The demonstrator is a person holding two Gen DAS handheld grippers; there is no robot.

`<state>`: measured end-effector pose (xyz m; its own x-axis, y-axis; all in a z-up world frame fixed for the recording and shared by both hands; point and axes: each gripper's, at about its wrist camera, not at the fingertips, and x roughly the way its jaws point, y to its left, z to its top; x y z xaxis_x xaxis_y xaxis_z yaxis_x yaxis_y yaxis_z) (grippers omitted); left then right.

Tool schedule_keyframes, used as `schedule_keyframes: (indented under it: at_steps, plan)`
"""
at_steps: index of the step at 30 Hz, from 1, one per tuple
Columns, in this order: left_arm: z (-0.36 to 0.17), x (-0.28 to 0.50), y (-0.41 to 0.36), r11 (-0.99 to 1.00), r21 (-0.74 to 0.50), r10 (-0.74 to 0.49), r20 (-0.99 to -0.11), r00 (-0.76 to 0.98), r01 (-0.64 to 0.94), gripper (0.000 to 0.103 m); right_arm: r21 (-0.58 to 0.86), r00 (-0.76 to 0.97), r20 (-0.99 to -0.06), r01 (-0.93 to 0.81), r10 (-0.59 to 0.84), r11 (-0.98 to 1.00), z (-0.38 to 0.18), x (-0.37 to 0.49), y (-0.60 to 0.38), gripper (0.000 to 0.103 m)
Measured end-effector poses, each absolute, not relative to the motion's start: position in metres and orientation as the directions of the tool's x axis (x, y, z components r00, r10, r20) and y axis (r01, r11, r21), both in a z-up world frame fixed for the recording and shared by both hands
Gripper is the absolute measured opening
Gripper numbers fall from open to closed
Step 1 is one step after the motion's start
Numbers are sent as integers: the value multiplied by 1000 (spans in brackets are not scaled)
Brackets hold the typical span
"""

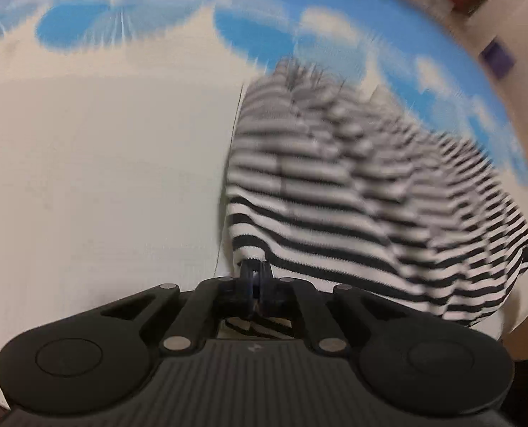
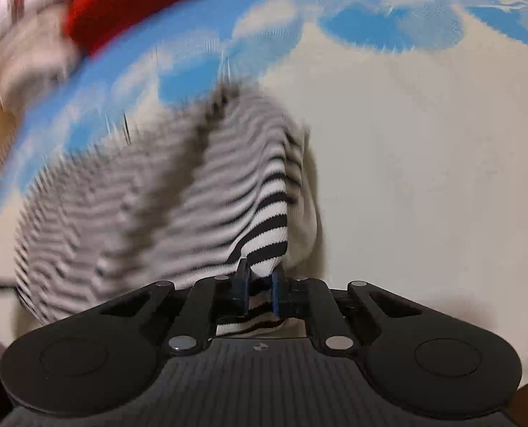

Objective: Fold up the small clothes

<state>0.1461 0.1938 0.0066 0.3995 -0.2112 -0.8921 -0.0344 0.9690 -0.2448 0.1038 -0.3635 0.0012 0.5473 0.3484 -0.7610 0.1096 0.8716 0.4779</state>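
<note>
Both tongs are biting down hard here! Over on the left, the left gripper (image 1: 255, 268) is pinching a corner of the striped garment (image 1: 353, 192), its two dark fingers drawn tight together with black-and-white cloth bunching up right at the tips and a little more showing behind them in the linkage. From that pinch the fabric is spreading up and off to the right across the left wrist view, heavily smeared by motion blur. At the far right edge of that view a small dark piece of hardware is poking in beside the cloth; I cannot tell what it is.

Switching to the right wrist view, the right gripper (image 2: 262, 272) is clamping another corner of the striped garment (image 2: 150, 192), blue-edged fingers squeezing a crisp striped fold between them. The rest of the cloth is billowing up and to the left, blurred, with a pale inner layer showing just right of the fold.

Underneath it all, the cloud-print sheet (image 1: 104, 160) is lying there, mostly cream near the camera, sky-blue with white clouds farther back. Beyond the garment, a red item (image 2: 128, 10) is sitting at the sheet's far edge, next to something pale and pinkish too blurred to make out.
</note>
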Motion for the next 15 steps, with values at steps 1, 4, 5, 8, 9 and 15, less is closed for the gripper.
schedule_keyframes:
  at_steps: [1, 4, 5, 8, 9, 15]
  plan:
    - [15, 140, 199, 966, -256, -215, -872, 440, -36, 3, 515, 590, -726, 125, 353, 848, 9, 100, -373, 10]
    - [19, 129, 214, 970, -235, -181, -871, 457, -63, 1, 513, 629, -708, 144, 322, 846, 16, 92, -388, 10]
    - [10, 129, 216, 976, -205, -159, -901, 403, -75, 1, 493, 597, -737, 153, 317, 857, 10, 93, -389, 10]
    - [-23, 128, 208, 992, -126, -116, -968, 224, -30, 1, 338, 411, -876, 146, 254, 930, -20, 102, -374, 10]
    - [-26, 126, 201, 995, -99, -98, -972, 214, 4, 1, 307, 364, -900, 142, 239, 941, -28, 104, -370, 10]
    - [-12, 125, 198, 995, -93, -83, -957, 278, -21, 10, 249, 386, -906, 149, 175, 957, -20, 105, -362, 22]
